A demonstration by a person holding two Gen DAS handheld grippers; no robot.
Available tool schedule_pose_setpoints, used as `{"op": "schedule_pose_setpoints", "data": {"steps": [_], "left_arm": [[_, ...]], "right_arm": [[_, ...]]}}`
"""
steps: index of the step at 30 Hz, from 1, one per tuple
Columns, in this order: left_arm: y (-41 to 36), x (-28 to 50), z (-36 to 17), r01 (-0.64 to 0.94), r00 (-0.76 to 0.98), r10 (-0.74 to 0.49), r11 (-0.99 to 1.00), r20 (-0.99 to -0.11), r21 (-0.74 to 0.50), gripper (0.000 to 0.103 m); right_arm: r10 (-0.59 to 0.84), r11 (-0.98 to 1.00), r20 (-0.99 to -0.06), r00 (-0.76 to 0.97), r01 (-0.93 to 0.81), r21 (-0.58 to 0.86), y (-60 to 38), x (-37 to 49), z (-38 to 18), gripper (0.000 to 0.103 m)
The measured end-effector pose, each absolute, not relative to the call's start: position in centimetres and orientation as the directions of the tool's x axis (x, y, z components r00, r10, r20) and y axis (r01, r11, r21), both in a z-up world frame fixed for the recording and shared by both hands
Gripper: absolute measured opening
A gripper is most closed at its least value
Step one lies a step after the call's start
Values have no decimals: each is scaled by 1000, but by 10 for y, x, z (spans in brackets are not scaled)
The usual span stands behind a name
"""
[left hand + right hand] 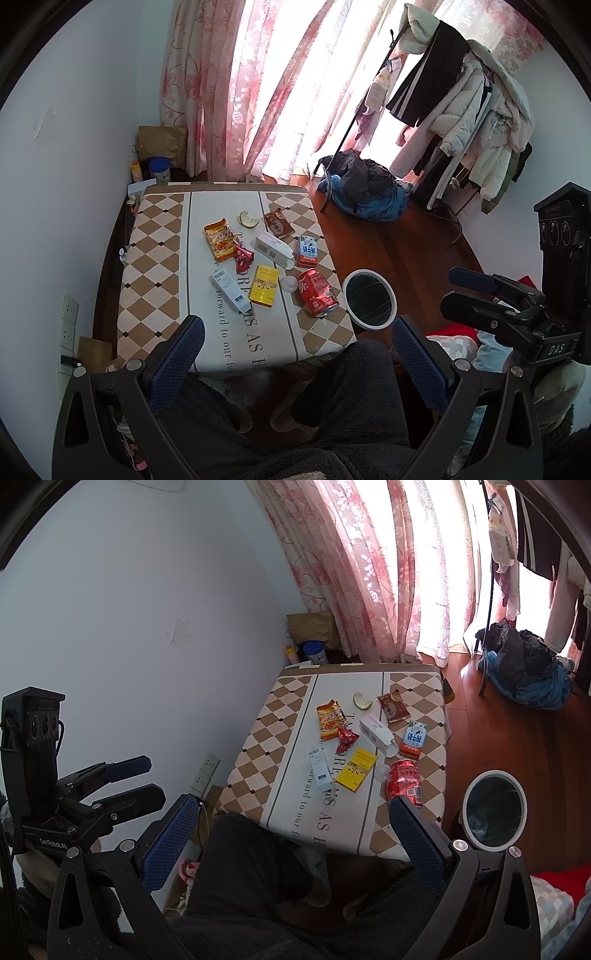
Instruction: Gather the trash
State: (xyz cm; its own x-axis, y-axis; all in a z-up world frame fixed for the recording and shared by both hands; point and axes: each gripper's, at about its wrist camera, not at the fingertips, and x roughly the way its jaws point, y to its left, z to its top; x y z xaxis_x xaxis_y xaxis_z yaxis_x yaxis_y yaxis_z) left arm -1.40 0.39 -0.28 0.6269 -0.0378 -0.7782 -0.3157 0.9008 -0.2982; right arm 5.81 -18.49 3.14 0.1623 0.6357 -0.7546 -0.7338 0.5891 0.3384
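Plainly, left tool (297, 363) and right tool (291, 840) gape wide, holding nothing.

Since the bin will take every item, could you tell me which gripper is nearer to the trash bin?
Right. The right gripper hangs beside the trash bin, just left of it; the left gripper sits farther left, before the table's middle. Both are open.

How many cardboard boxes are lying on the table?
3: a yellow box mid-table, a white-and-blue box to its left, and an opened white box behind them. None looks hidden.
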Motion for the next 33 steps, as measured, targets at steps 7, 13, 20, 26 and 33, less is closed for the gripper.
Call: {"op": "schedule_pose_setpoints", "data": {"steps": [7,13,20,26,33], "left_arm": [[12,-1,-11,-359,612,17,897,-791,-258,103],[44,40,-61,-514,505,229,854,-832,-77,103],[87,100,-172,-618,308,219,786,-926,-19,103],[104,142,-265,-680,171,84,731,-982,-56,102],[113,175,-340,-708,98,-60,697,-993,-112,75]], "right_arm": [[637,630,-741,212,-697,342,-189,71,26,103],[524,735,-766,372,-652,186,-180,100,-11,103],[362,824,-888,282,-542,164,-161,172,-126,103],[234,853,-956,178,-509,114,-137,220,-227,103],[135,851,-986,96,-522,65,-109,249,-297,103]]}}
